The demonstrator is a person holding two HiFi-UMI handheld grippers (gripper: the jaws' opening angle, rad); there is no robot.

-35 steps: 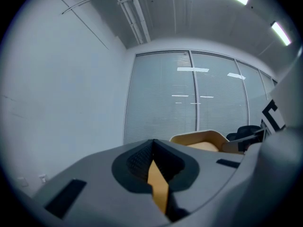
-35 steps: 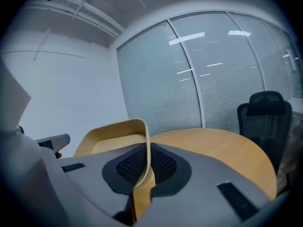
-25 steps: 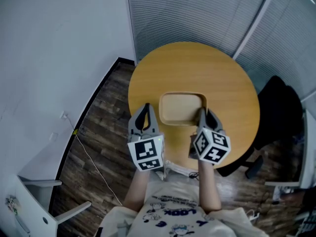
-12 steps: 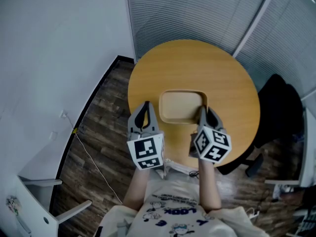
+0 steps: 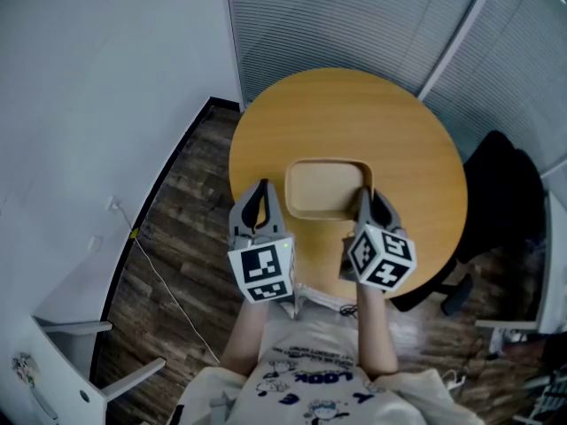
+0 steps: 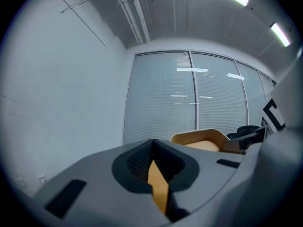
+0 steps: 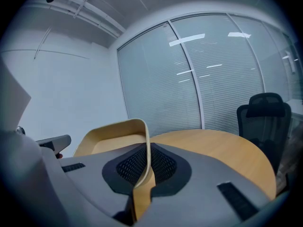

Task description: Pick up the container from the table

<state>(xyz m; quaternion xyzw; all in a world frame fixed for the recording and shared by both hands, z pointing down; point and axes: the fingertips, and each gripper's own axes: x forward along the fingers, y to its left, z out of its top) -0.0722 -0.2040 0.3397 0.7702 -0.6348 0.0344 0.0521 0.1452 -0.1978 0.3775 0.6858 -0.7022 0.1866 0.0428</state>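
A shallow tan container [image 5: 326,189] with rounded corners lies on the round wooden table [image 5: 354,113], close to its near edge. My right gripper [image 5: 366,197] is at the container's near right corner. In the right gripper view the container's [image 7: 113,134] thin rim wall runs between the jaws, and the right gripper [image 7: 147,150] is shut on it. My left gripper [image 5: 259,191] hangs over the table's near left edge, left of the container and apart from it. Its tips meet in the left gripper view [image 6: 152,145], with the container [image 6: 203,141] off to the right.
A black office chair [image 5: 505,193] stands right of the table, also in the right gripper view [image 7: 262,112]. Glass walls with blinds [image 5: 354,25] close the far side and a white wall the left. A cable [image 5: 168,290] crosses the wood floor, and white furniture [image 5: 71,361] sits lower left.
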